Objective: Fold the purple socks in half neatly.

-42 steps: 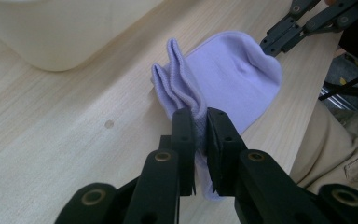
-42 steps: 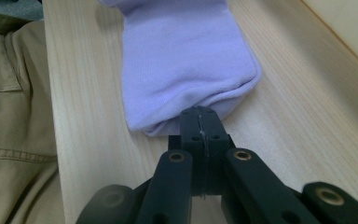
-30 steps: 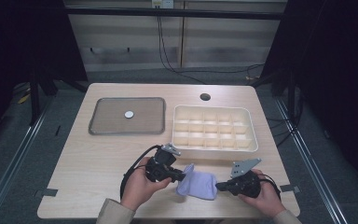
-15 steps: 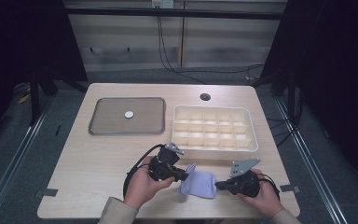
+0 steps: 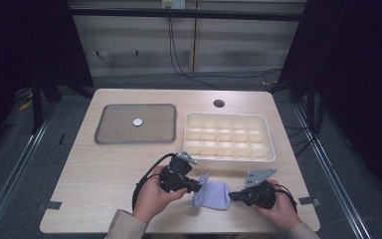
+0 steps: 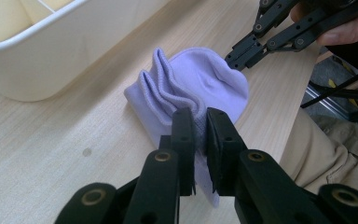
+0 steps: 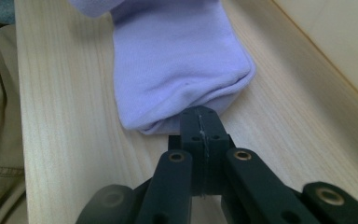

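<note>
A lavender sock (image 5: 212,194) lies bunched on the wooden table near its front edge, between the two hand-held grippers. My left gripper (image 5: 195,188) comes in from the left and is shut on the sock's ribbed, folded edge (image 6: 177,93); fabric sits pinched between its jaws (image 6: 199,127). From the right, my right gripper (image 5: 232,196) is shut on the sock's other end, its jaws (image 7: 199,115) pressed together on a thin fold of the sock (image 7: 177,60). The right gripper (image 6: 239,55) also shows in the left gripper view, biting the sock's far side.
A cream compartment tray (image 5: 229,157) stands just behind the sock; its wall (image 6: 37,60) is close to the left gripper. A grey flat tray (image 5: 114,135) with a small white disc (image 5: 138,122) sits at the back left. A round hole (image 5: 219,103) is near the table's back edge.
</note>
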`<state>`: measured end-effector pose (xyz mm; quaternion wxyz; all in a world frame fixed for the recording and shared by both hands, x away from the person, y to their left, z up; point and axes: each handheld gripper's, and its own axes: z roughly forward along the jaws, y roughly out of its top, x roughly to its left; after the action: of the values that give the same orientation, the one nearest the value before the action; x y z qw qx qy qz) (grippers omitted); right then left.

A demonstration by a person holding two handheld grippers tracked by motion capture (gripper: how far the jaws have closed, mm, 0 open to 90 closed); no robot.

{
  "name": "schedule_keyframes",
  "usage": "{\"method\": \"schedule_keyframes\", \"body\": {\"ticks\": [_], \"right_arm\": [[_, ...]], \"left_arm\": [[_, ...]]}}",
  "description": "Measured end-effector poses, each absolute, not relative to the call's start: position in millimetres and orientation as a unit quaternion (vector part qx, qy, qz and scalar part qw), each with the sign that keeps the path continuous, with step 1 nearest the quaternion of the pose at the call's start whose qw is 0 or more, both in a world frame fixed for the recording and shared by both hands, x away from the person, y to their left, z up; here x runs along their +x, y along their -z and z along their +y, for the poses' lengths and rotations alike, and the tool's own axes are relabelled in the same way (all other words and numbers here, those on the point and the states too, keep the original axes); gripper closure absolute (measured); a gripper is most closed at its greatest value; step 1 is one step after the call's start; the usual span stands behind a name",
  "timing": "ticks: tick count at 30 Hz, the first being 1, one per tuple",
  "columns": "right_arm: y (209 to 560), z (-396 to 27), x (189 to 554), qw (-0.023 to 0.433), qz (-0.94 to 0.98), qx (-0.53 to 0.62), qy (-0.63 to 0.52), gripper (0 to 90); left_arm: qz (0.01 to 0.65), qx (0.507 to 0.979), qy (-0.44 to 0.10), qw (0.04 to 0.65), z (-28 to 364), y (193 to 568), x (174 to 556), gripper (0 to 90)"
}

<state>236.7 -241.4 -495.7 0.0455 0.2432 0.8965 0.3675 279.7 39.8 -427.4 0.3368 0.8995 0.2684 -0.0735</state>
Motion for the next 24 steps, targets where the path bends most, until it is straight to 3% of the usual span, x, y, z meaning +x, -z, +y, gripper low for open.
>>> {"method": "schedule_keyframes", "body": {"ticks": [24], "right_arm": [[498.1,-234.8,237.6,0.053,0.898,0.232,-0.37,90.0]], "left_arm": [[0.262,0.901,0.078,0.336,30.0,426.1,280.1,82.1]]}}
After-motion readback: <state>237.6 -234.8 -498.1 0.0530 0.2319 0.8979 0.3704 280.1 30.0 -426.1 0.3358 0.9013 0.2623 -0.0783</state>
